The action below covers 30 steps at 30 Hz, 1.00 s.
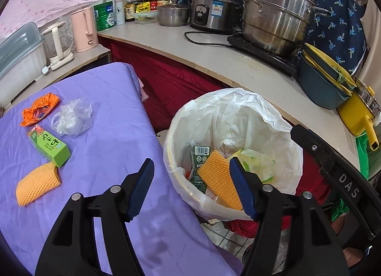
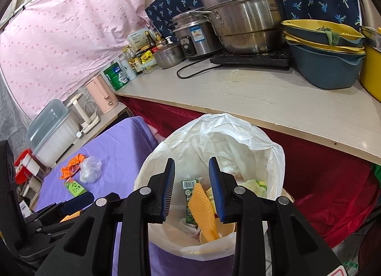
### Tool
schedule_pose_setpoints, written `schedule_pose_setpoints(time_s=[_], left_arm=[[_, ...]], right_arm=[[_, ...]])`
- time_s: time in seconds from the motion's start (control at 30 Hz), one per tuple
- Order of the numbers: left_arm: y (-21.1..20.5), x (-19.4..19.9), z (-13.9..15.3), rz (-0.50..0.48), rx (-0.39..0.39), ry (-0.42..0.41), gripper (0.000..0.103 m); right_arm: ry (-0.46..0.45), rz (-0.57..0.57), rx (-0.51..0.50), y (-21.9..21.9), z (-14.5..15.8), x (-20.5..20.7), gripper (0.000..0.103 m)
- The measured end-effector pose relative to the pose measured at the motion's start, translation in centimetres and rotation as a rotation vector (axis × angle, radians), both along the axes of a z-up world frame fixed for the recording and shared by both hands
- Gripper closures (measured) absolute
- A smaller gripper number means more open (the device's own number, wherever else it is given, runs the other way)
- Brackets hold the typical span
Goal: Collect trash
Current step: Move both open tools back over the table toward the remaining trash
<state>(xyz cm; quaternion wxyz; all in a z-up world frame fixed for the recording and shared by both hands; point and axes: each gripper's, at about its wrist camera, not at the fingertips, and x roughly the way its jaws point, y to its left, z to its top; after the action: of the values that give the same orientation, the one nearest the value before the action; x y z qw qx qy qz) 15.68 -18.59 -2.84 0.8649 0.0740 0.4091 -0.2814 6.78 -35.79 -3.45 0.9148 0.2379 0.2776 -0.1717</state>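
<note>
Trash bin [image 2: 166, 157] below right gripper [image 2: 191, 190], jaws parted, empty.

Purple tablecloth [image 1: 107, 114], orange foam net [image 1: 35, 184], green box [image 1: 50, 146], white-lined bin [image 1: 238, 114].

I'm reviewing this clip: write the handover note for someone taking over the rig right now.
Left claw: open, empty, between table and bin.
Right claw: open, empty, over the bin.
Done: an orange foam net, a green carton and other scraps lie in the bin.
Left on the purple table: orange wrapper, clear plastic bag, green box, second foam net.
</note>
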Motion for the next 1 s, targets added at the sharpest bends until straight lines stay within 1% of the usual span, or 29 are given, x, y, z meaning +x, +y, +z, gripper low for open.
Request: schedule_pose_setpoints(time_s=[0.2,0.37,0.73,0.93,1.0], left_arm=[[2.4,0.1,0.5,0.037,0.000,-0.011,0.041],[5.0,0.5,0.6,0.080,0.008,-0.020,0.041],[12.4,2.3,-0.2,0.208,0.009,0.008,0.041],[16.4,3.2,-1.1,0.273,0.018,0.020,0.040],[17.5,3.4,-1.5,0.291,0.020,0.022,0.040]], right_arm=[[-0.004,0.026,0.001,1.5,0.3,0.4,0.072],[0.001,0.067,-0.001,3.7,0.3,1.2,0.070],[0.026,0.172,0.008,9.3,-0.5,3.9,0.070],[0.045,0.225,0.013,12.4,-1.3,5.6,0.069],[0.051,0.239,0.016,13.3,-1.6,6.3,0.068]])
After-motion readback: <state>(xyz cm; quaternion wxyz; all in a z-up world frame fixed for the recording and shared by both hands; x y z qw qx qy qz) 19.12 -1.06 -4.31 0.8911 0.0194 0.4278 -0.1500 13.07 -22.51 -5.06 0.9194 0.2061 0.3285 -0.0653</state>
